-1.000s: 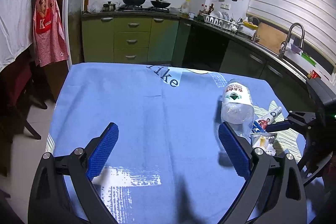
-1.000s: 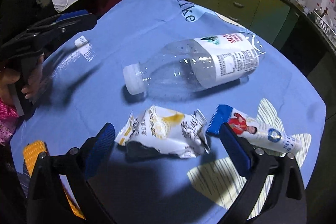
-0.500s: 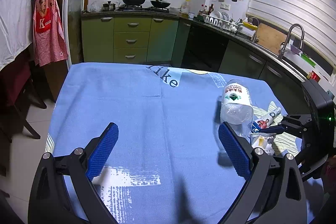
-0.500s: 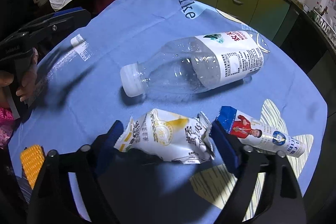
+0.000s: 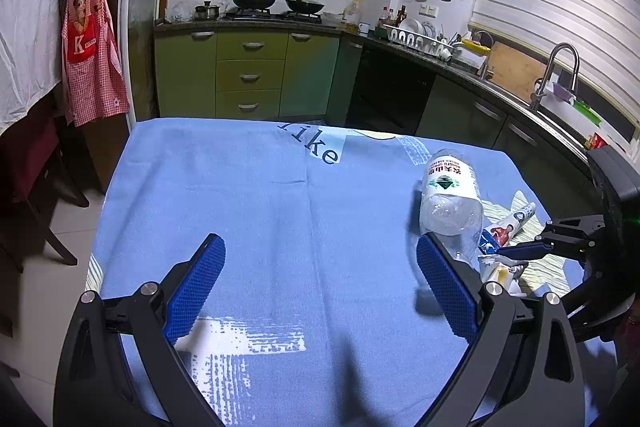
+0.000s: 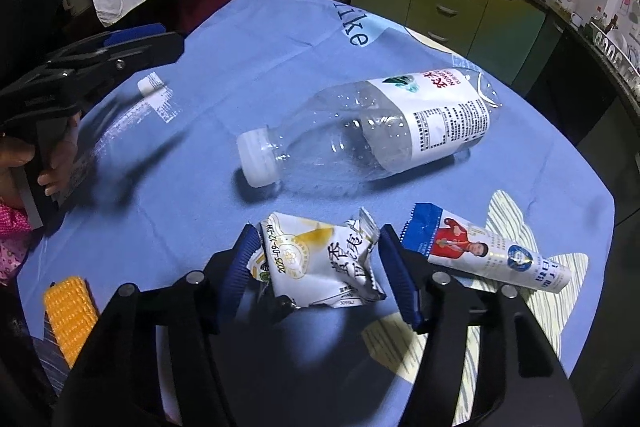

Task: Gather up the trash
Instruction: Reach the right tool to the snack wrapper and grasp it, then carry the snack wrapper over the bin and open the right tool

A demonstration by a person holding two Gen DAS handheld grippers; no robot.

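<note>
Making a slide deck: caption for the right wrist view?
Right gripper closing around crumpled wrapper beside plastic bottle on blue tablecloth.

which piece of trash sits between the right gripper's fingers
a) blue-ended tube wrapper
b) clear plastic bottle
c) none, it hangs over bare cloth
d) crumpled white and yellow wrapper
d: in the right wrist view the right gripper has a blue pad on each side of the crumpled white and yellow wrapper, while the clear plastic bottle and blue-ended tube wrapper lie outside the fingers.
</note>
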